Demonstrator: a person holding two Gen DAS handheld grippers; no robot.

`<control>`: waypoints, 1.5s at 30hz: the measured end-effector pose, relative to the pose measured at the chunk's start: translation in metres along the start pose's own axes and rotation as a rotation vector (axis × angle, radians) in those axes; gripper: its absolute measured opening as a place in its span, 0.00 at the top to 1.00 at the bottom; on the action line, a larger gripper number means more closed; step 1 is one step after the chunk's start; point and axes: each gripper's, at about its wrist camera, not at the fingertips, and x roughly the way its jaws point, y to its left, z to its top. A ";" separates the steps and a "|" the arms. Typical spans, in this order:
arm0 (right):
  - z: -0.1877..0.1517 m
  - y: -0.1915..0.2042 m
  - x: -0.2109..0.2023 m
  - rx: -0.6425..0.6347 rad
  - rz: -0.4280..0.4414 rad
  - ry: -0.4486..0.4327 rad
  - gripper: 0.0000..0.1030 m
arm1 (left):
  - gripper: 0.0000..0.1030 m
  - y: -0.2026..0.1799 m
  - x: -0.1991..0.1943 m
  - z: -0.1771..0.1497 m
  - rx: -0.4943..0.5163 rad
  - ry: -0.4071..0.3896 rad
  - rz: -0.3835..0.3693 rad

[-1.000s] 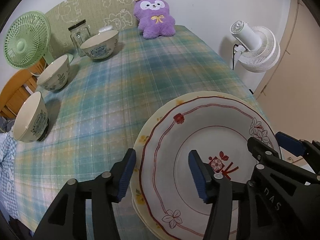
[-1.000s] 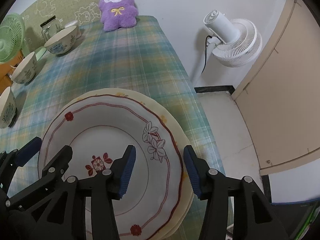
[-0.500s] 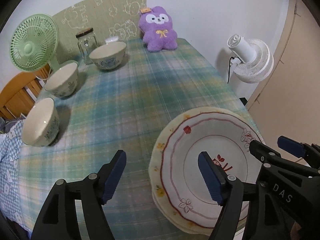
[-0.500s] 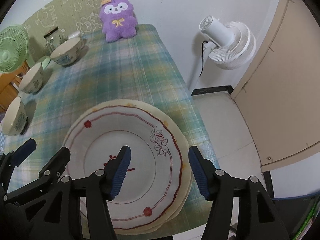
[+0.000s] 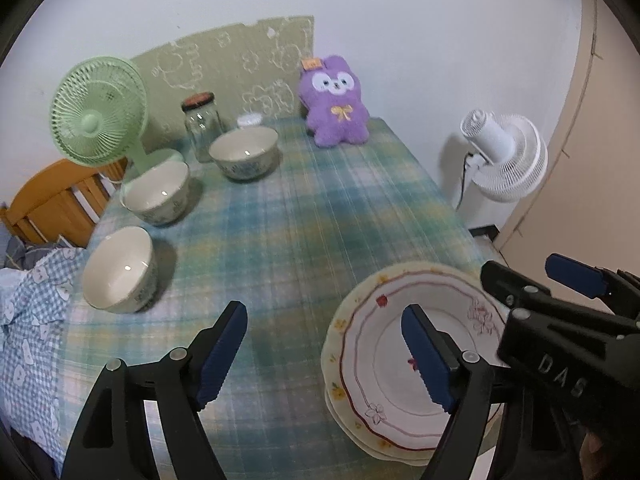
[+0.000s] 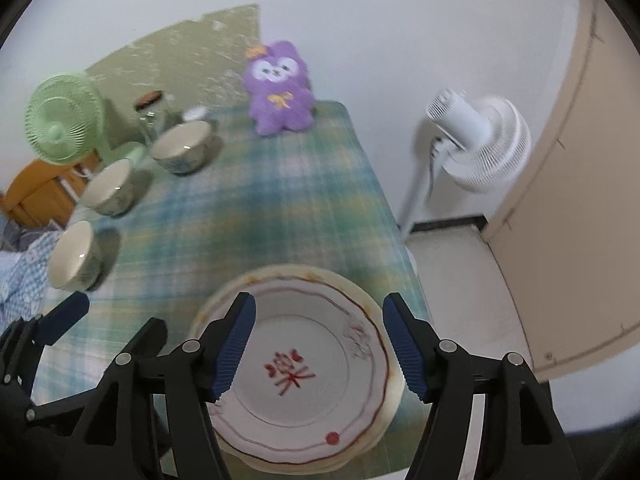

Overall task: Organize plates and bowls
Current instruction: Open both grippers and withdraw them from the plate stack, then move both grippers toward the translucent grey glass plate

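Note:
A stack of plates (image 5: 376, 364) lies at the near right corner of the plaid table; the top one is white with a red rim line and red flowers, and it shows in the right wrist view (image 6: 316, 396). Three cream bowls stand apart along the left side: near (image 5: 118, 268), middle (image 5: 158, 192) and far (image 5: 244, 158). They also show in the right wrist view (image 6: 74, 256). My left gripper (image 5: 324, 354) is open and empty above the table, left of the stack. My right gripper (image 6: 318, 346) is open and empty above the plates.
A green desk fan (image 5: 98, 114), a glass jar (image 5: 202, 124) and a purple plush toy (image 5: 336, 108) stand at the table's far end. A white floor fan (image 5: 504, 156) stands off the right edge. A wooden chair (image 5: 52, 200) and checked cloth (image 5: 24, 320) are at the left.
Both grippers have risen and pulled back from the plate stack, and both have opened wider. The plates stay on the table.

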 end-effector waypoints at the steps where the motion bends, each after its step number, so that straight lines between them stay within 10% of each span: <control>1: 0.003 0.003 -0.003 -0.015 0.009 -0.009 0.33 | 0.18 0.001 -0.003 0.002 -0.005 -0.007 0.018; 45: 0.026 0.192 0.010 -0.101 0.101 -0.091 0.32 | 0.23 0.178 0.006 0.007 -0.039 -0.024 0.046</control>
